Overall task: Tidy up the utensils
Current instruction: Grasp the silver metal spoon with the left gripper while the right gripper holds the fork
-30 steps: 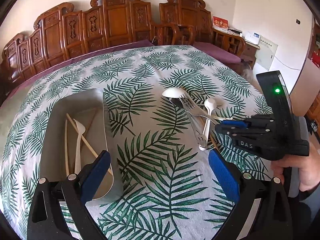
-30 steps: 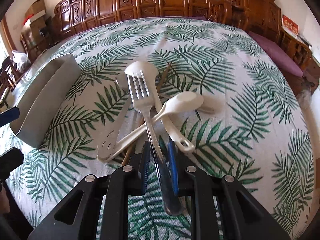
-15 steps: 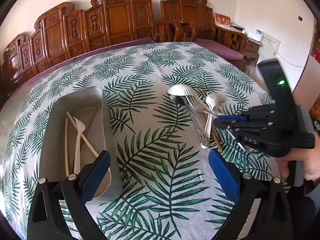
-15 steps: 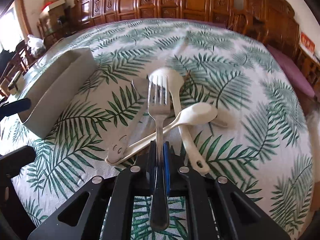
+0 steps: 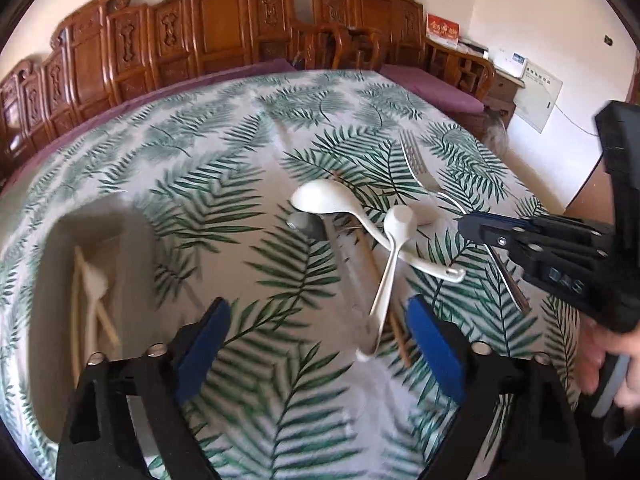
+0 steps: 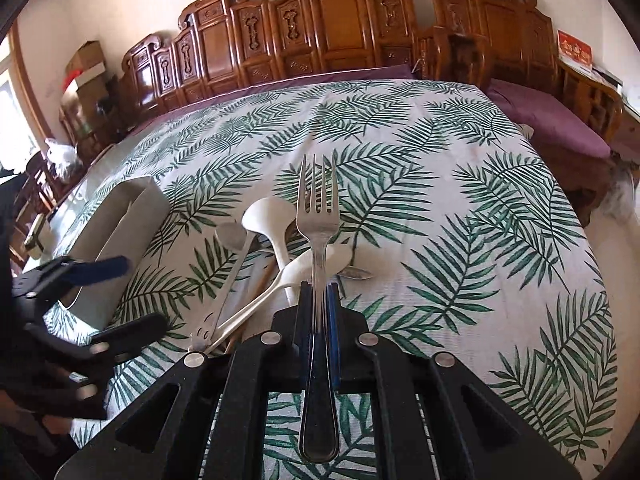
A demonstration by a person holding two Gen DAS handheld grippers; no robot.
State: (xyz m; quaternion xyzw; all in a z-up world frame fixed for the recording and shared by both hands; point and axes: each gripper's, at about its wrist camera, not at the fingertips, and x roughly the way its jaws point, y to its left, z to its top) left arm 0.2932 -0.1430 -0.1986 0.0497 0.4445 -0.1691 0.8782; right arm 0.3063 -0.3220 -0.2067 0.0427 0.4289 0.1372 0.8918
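Note:
My right gripper [image 6: 318, 292] is shut on the handle of a metal fork [image 6: 318, 216], which hangs clear above the pile with its tines pointing away. In the left wrist view the fork [image 5: 416, 164] and right gripper [image 5: 480, 228] show at the right. On the cloth lie two crossed white spoons [image 5: 332, 200] [image 5: 396, 220], a metal spoon [image 5: 308, 224] and a wooden chopstick [image 5: 384, 292]. My left gripper [image 5: 320, 344] hovers over the near ends of these; its jaws are closing, and a white spoon's handle lies between them, untouched by the pads.
A grey tray [image 5: 44, 264] at the left holds chopsticks and a white spoon [image 5: 96, 280]. The leaf-print tablecloth [image 6: 460, 240] covers the round table. Carved wooden chairs [image 6: 340, 28] stand behind it. A hand [image 5: 600, 352] holds the right gripper's grip.
The right gripper shut on the fork and lifted it off the pile. The left gripper slid right from beside the tray to the pile, and its jaws narrowed a little.

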